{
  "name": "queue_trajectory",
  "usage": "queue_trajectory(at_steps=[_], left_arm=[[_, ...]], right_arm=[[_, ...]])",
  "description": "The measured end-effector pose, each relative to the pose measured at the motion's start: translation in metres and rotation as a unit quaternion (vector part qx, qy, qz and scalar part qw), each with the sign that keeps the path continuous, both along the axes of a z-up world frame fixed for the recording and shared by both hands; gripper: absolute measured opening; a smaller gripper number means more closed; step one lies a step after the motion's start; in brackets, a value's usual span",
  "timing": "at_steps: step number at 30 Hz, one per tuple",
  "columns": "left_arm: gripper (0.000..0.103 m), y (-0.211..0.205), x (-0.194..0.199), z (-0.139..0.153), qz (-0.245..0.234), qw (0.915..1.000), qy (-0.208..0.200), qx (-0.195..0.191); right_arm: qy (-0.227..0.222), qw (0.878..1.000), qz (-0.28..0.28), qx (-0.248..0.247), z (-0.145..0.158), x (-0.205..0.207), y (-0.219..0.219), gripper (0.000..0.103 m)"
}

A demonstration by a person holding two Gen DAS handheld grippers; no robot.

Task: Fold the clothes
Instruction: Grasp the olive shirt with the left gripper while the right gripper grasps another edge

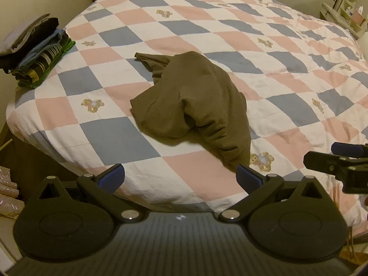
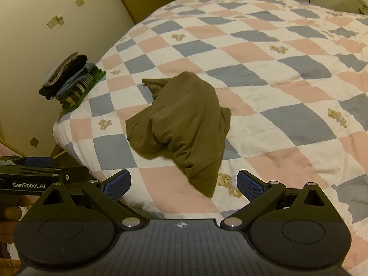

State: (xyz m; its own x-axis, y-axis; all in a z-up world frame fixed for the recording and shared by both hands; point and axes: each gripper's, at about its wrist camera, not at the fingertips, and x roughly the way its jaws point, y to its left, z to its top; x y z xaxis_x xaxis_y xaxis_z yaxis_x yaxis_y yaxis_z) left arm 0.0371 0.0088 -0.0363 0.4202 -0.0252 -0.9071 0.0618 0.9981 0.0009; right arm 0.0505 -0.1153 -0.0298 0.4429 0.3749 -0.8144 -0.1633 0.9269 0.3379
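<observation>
1. Over at the left corner of the bed [image 1: 69, 112], a stack of folded clothes [image 1: 34, 50] sits near the edge, dark pieces on top, striped and green ones below, well apart from everything else.

2. Next comes the left gripper [image 1: 180, 180], held just off the near edge of the quilt, its blue-padded jaws spread wide and holding nothing.

3. Ahead of it, near the middle of the quilt, lies the olive-brown garment [image 1: 195, 96], crumpled in a loose heap rather than spread flat. Its long axis runs diagonally, from a thin end pointing up and left to a bunched, ribbed end that comes down toward the near edge.

4. That near end lies just ahead of the left gripper's right finger and, in the right wrist view, almost midway between the right gripper's fingers, so I judge both can reach it, the right one slightly more squarely.

5. Furthest right, the right gripper [image 2: 184, 185] also stands with its jaws wide apart and empty, level with its partner.

6. With one heap unfolded beside a finished-looking stack, the garment seems to need spreading out.
</observation>
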Motion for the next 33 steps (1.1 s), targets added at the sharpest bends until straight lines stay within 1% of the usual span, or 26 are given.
queue_trajectory(at_steps=[3,5,7,12,17,20,21,22,25,27,29,30,32,33], left_arm=[[0.102,0.011,0.011,-0.013,-0.008,0.9999,0.009,-0.004],[0.102,0.021,0.022,-0.025,-0.015,0.9998,0.015,0.001],[0.102,0.031,0.033,-0.040,-0.026,0.9992,0.030,0.000],[0.102,0.060,0.069,-0.080,-0.045,0.9957,0.079,-0.020],[0.101,0.083,0.108,-0.123,-0.077,0.9910,0.104,-0.032],[0.101,0.093,0.123,-0.149,-0.108,0.9880,0.105,-0.035],[0.098,0.096,0.126,-0.157,-0.120,0.9866,0.105,-0.035],[0.096,0.098,0.130,-0.165,-0.132,0.9851,0.105,-0.034],[0.096,0.102,0.136,-0.180,-0.175,0.9804,0.088,-0.023],[0.096,0.100,0.137,-0.185,-0.211,0.9756,0.061,-0.010],[0.096,0.095,0.135,-0.189,-0.256,0.9664,0.024,0.017],[0.096,0.091,0.132,-0.191,-0.282,0.9585,0.001,0.037],[0.096,0.083,0.125,-0.195,-0.334,0.9388,-0.037,0.077],[0.096,0.079,0.122,-0.198,-0.356,0.9282,-0.055,0.093]], right_arm=[[0.014,1.000,-0.007,-0.001,-0.010,0.008,0.005,0.101],[0.024,1.000,-0.015,-0.002,-0.019,0.014,0.010,0.101],[0.036,0.999,-0.026,-0.002,-0.030,0.021,0.014,0.101],[0.074,0.995,-0.063,-0.002,-0.067,0.037,0.031,0.101],[0.119,0.987,-0.108,-0.005,-0.108,0.053,0.052,0.101],[0.133,0.982,-0.135,-0.009,-0.133,0.061,0.063,0.101],[0.136,0.980,-0.145,-0.013,-0.142,0.063,0.067,0.101],[0.132,0.980,-0.148,-0.024,-0.147,0.063,0.070,0.100],[0.119,0.979,-0.155,-0.057,-0.164,0.064,0.079,0.095],[0.110,0.978,-0.160,-0.078,-0.176,0.064,0.085,0.095],[0.101,0.976,-0.164,-0.100,-0.187,0.065,0.091,0.094],[0.092,0.976,-0.162,-0.115,-0.191,0.065,0.094,0.094],[0.078,0.974,-0.154,-0.143,-0.198,0.063,0.101,0.094],[0.072,0.974,-0.149,-0.156,-0.201,0.062,0.103,0.092]])
